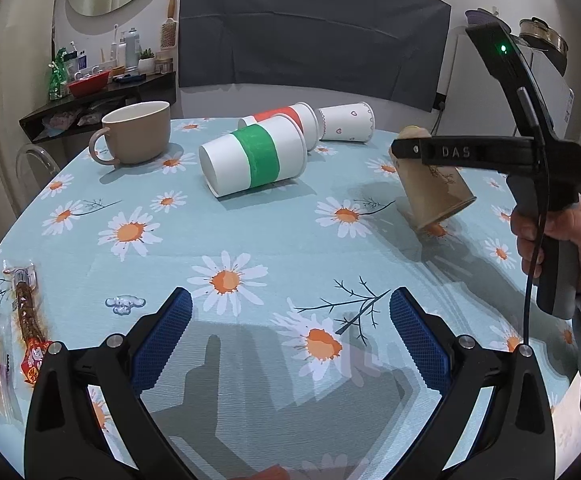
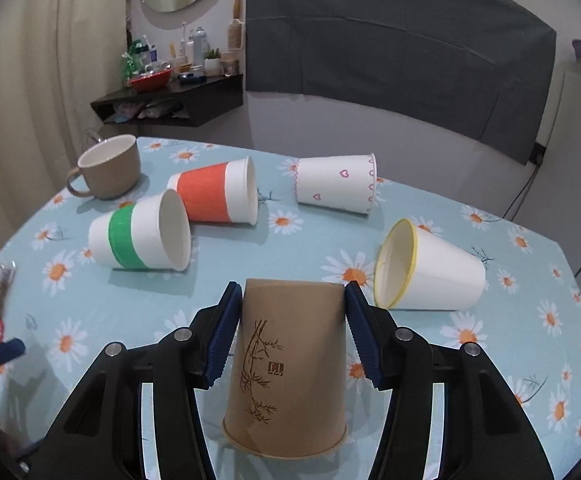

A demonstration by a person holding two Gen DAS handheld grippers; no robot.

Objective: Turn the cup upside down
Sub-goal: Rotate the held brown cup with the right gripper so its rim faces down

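Right wrist view shows the brown paper cup with a dark bamboo print (image 2: 286, 368) clenched between the blue ribbed pads (image 2: 223, 334) of the right gripper (image 2: 290, 332), its closed base toward the far side and its rolled rim toward the camera and downward. From the left wrist view the same brown cup (image 1: 436, 190) hangs tilted, rim lowest and just above or barely touching the daisy-print blue tablecloth (image 1: 250, 224); whether it rests on the cloth I cannot tell. It looks light and thin-walled, so it should crush or go oval under a hard squeeze; the pads sit on the upper wall toward the stiffer base, which seems the sound place to hold, since the open rim gives way most easily. The paper surface probably grips well on the ribbing, and so light a cup could tip once set down on soft cloth. The left gripper (image 1: 290, 332) hovers low over the cloth with its jaws spread wide and nothing between them. Lying on their sides near the held cup are a white cup with a yellow rim (image 2: 430, 272), a green-banded white cup (image 2: 142, 236), an orange-banded white cup (image 2: 218, 194) and a white cup with pink hearts (image 2: 336, 184); a tan ceramic mug (image 2: 108, 168) stands upright at the far left.
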